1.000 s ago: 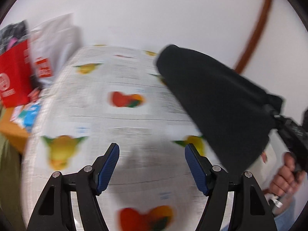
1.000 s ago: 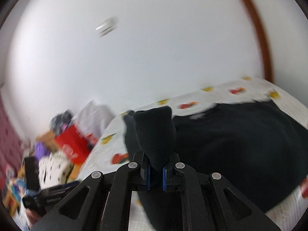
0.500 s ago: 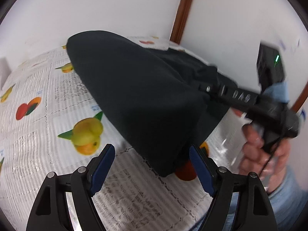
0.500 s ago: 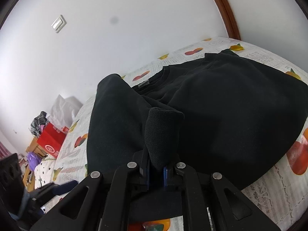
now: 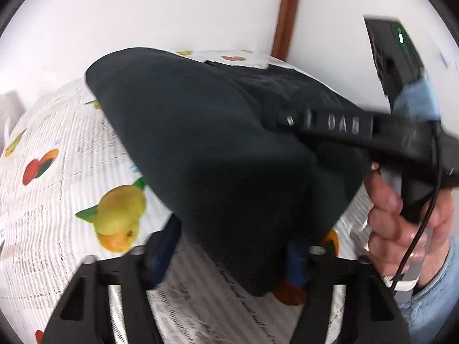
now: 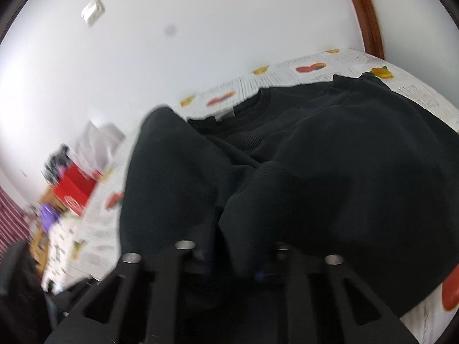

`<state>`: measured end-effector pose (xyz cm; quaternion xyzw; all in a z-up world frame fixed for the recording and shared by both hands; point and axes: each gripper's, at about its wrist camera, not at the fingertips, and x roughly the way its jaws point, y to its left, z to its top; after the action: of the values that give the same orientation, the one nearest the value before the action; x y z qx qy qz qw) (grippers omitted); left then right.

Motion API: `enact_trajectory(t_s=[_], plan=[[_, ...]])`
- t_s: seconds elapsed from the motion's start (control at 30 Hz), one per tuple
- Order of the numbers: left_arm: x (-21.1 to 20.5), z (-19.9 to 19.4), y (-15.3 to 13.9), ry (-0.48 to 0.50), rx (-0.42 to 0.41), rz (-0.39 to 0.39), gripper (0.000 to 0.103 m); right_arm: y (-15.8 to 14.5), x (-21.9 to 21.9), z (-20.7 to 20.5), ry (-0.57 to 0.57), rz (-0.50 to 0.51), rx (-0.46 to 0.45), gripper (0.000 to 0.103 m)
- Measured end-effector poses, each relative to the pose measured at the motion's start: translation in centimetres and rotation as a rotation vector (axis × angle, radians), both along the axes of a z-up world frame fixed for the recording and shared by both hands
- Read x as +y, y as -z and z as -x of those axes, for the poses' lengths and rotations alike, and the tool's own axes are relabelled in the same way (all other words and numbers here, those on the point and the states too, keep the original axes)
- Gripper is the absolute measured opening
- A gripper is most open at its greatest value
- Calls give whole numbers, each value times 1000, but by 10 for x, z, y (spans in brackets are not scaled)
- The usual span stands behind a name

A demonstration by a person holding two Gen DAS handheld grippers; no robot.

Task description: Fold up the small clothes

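Note:
A black sweatshirt (image 5: 218, 149) lies on a table with a white fruit-print cloth (image 5: 57, 177). Part of it is lifted and draped over the rest. In the right wrist view the sweatshirt (image 6: 330, 172) fills the middle, its collar toward the wall. My right gripper (image 6: 232, 261) has its jaws parted with a fold of black fabric still between them. The right gripper (image 5: 289, 120) also shows in the left wrist view, reaching into the cloth. My left gripper (image 5: 229, 246) is open, its fingers on either side of the sweatshirt's near hanging edge.
A white wall and a brown door frame (image 5: 287, 14) stand behind the table. A red bag (image 6: 74, 192) and other clutter sit past the table's left end. The person's hand (image 5: 401, 223) holds the right gripper's handle.
The right gripper has lowered the sweatshirt fold onto the garment and its jaws have parted. The left gripper has moved in until its open fingers straddle the near edge.

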<state>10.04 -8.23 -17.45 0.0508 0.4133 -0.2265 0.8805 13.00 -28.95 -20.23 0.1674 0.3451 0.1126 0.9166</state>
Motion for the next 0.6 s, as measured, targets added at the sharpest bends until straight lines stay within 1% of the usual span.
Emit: enact_trajectory(t_s=[0.03, 0.07, 0.1, 0.17, 0.27, 0.37, 0.43, 0.5, 0.57, 0.6], plan=[[6, -2, 0, -9, 5, 16, 36, 2, 2, -3, -5, 5, 4, 14], [9, -3, 0, -5, 11, 20, 30, 4, 4, -6, -12, 8, 8, 13], [14, -4, -1, 3, 12, 26, 29, 4, 6, -9, -21, 7, 12, 13], [24, -5, -2, -10, 2, 30, 26, 3, 12, -14, -37, 18, 16, 13], [37, -9, -3, -42, -2, 44, 25, 2, 29, -21, -63, 44, 19, 12], [66, -11, -3, -86, 4, 70, 25, -1, 50, -30, -93, 65, 22, 12], [78, -11, -3, -100, 8, 72, 25, -2, 67, -37, -116, 74, 24, 12], [94, -12, -3, -120, 15, 78, 27, -2, 82, -41, -134, 84, 16, 12], [105, -12, -3, -126, 37, 96, 32, 0, 93, -42, -144, 90, 3, 12], [107, -11, -4, -125, 42, 105, 32, 2, 97, -43, -146, 102, 0, 12]])
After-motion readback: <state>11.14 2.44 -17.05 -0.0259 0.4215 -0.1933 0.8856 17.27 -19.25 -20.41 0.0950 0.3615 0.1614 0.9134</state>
